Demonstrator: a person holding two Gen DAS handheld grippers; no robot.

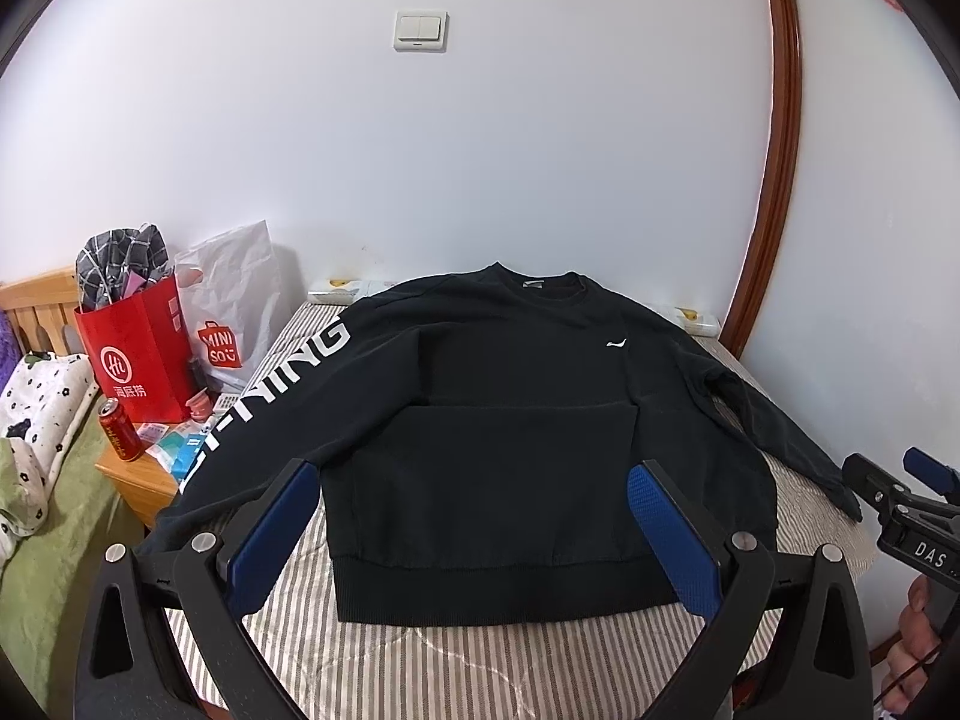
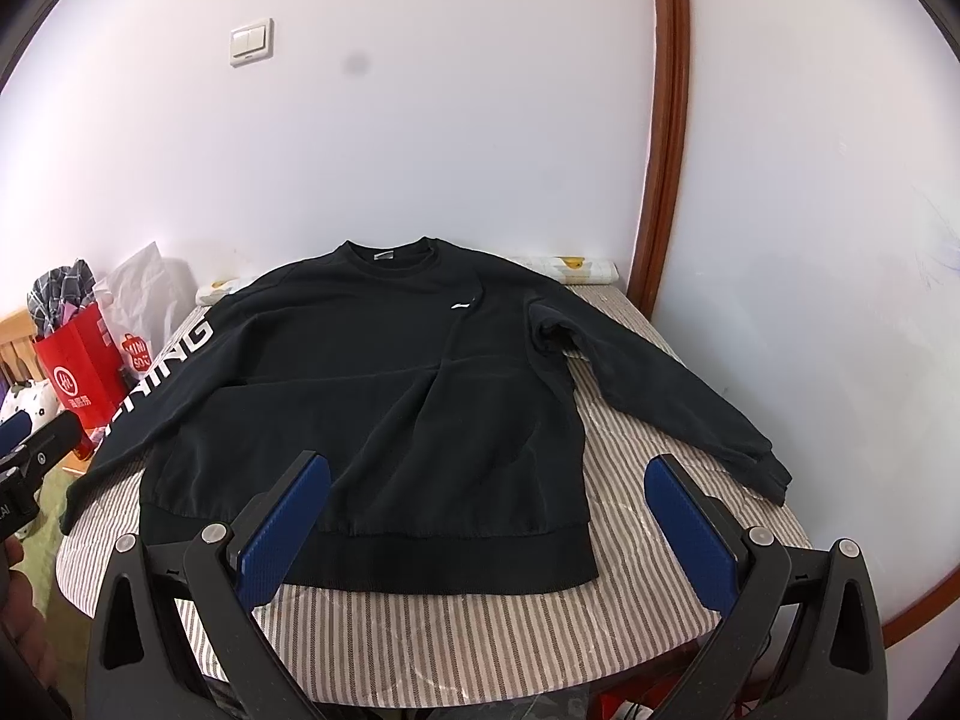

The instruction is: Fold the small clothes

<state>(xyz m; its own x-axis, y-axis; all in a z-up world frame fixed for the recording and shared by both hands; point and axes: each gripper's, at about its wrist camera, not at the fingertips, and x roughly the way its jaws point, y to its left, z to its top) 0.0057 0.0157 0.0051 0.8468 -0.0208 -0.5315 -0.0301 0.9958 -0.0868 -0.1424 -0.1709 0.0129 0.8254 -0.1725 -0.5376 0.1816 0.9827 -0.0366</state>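
black sweatshirt flat on striped table; left hand-held gripper, right hand-held gripper both spread, empty.

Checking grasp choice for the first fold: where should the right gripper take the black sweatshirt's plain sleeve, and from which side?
Probably at the cuff of the black sweatshirt, coming in from the table's right edge. That sleeve lies stretched out flat on the striped cloth, its end free. The right gripper is open and nearest it.
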